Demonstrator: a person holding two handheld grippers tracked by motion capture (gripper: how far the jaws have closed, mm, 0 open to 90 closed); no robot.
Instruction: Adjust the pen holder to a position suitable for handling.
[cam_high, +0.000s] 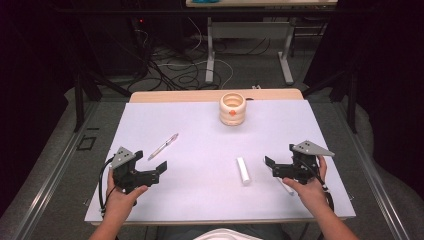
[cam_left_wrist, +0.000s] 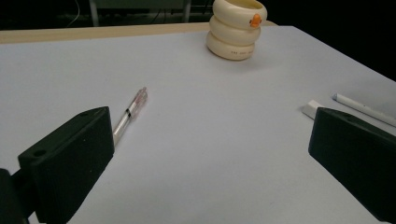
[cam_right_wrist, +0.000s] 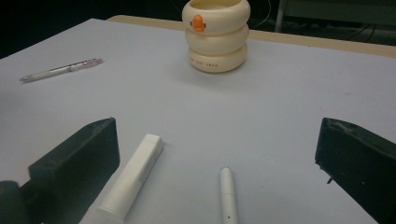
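A cream pot (cam_high: 232, 108) made of stacked rings, with an orange mark, stands at the back middle of the pale mat (cam_high: 200, 190). A clear pen (cam_high: 163, 146) lies left of centre. A white stick (cam_high: 243, 170) lies right of centre, and a thin white pen (cam_high: 287, 187) lies partly under the right hand. My left gripper (cam_high: 150, 163) hovers at the front left, open and empty, just short of the clear pen (cam_left_wrist: 130, 112). My right gripper (cam_high: 280, 157) is open at the front right, with the white stick (cam_right_wrist: 133, 179) and white pen (cam_right_wrist: 229, 196) lying between its spread jaws.
The mat covers a wooden table (cam_high: 215, 95) whose back edge shows behind the pot. Beyond it are another table's legs (cam_high: 210, 55) and loose cables (cam_high: 175, 70) on the floor. Dark curtains close both sides.
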